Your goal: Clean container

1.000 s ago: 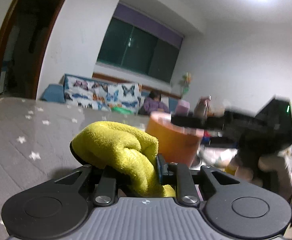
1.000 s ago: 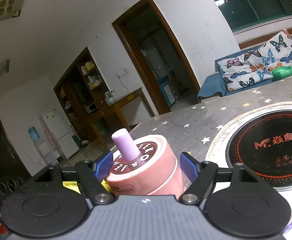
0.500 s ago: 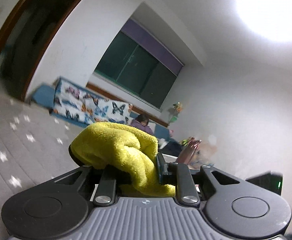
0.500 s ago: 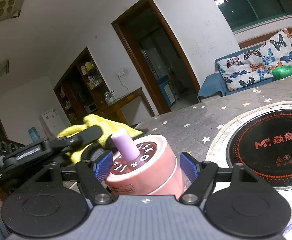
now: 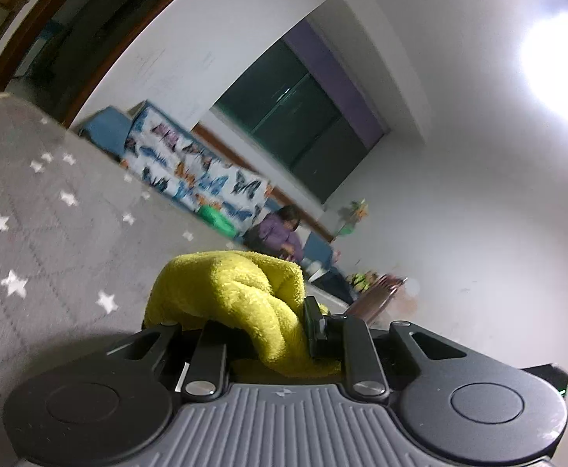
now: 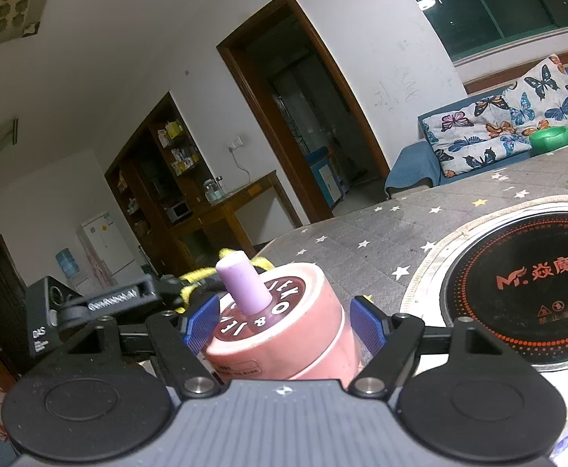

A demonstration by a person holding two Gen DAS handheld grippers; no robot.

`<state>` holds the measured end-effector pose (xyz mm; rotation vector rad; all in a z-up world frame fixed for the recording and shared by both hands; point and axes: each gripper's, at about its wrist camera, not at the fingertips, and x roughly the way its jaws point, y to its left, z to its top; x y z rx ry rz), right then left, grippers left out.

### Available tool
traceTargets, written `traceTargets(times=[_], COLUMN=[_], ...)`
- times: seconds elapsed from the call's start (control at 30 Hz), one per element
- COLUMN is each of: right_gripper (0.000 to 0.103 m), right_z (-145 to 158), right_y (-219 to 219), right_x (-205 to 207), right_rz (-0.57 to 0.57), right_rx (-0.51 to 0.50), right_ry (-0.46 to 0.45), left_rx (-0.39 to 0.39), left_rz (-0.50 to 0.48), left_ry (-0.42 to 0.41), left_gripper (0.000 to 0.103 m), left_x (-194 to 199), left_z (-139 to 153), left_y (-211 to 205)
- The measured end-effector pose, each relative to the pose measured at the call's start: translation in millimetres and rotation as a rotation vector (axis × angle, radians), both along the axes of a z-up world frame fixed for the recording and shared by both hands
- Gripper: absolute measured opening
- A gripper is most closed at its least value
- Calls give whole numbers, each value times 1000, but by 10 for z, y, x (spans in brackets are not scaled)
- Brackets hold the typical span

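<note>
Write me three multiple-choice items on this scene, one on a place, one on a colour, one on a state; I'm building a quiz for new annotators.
1. Where is the round cooktop?
A. set in the grey starred table
B. on the sofa
C. on the fridge

2. What colour is the cloth in the left tool?
A. blue
B. yellow
C. white

3. How is the pink container held?
A. lying loose on the table
B. hanging from the cloth
C. clamped between the right tool's blue pads

Answers: 1 A, the cooktop's rim sits in the tabletop; 2 B, yellow towelling bulges between the fingers; 3 C, a pad sits against each side.
</note>
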<state>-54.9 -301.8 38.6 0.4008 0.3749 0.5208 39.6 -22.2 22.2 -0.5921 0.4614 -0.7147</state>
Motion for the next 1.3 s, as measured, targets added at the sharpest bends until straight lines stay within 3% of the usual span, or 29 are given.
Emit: traceTargets(times=[0.2, 0.43, 0.6, 0.8, 1.3], right_gripper=[76, 76, 76, 77, 77], right_z=[9, 22, 14, -1, -35], right_y=[-8, -5, -18, -16, -19], right_x=[6, 20, 34, 40, 58], right_rz=[-1, 0, -2, -2, -4], right_rx=[-2, -9, -6, -3, 4], right_ry=[-2, -4, -5, -5, -4], left_rx=[52, 98, -82, -157, -4], left_rz=[2, 14, 16, -22, -11], left_ry=[67, 72, 44, -7, 84], left_gripper=[20, 19, 19, 20, 20], left_x=[-5, -89, -83, -12, 176], left_z=[-192, -155, 42, 286, 5], left_y=[-15, -63, 78, 101, -64])
